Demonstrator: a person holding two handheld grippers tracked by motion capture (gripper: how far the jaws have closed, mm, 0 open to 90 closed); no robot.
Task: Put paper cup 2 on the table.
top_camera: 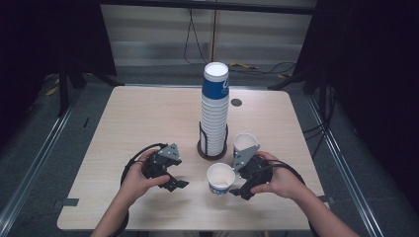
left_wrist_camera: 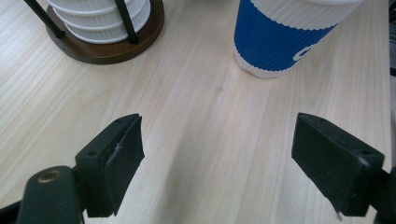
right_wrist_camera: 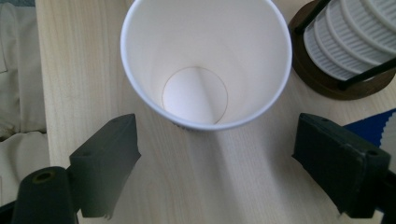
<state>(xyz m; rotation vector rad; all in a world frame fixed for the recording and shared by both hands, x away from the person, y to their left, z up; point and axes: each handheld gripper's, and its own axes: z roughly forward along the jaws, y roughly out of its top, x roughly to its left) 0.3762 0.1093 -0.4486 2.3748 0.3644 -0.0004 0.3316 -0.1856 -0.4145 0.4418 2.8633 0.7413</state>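
The near paper cup (top_camera: 221,178) stands upright on the surface (top_camera: 143,118), open mouth up, toward the front edge and a little right of centre. The right hand-held gripper (top_camera: 238,191) sits just to its right, held in the right hand (top_camera: 281,181), jaws pointing at the cup. In the right gripper view the near paper cup (right_wrist_camera: 205,60) is ahead of the two black jaws, not between them; the jaws stand wide apart with bare wood between, pads touching nothing. White inside and round bottom of the cup are visible there.

The left hand-held gripper (top_camera: 174,180) is on the other side of the cup, in the left hand (top_camera: 136,180), with a gap of bare surface between it and the cup. Its jaws are also spread wide and hold nothing. In the left gripper view the blue-and-white cup (left_wrist_camera: 285,35) stands upright ahead and to the right of the jaws, well clear of them.

A second paper cup (top_camera: 245,144) stands behind the right hand-held gripper, partly hidden by its grey plate; touching or not, hard to tell. The tall cup stack (top_camera: 214,108) sits in a dark wooden holder (top_camera: 212,150) mid-surface, behind both grippers. In the right gripper view the holder base (right_wrist_camera: 327,84) is to the upper right of the cup, close but apart.
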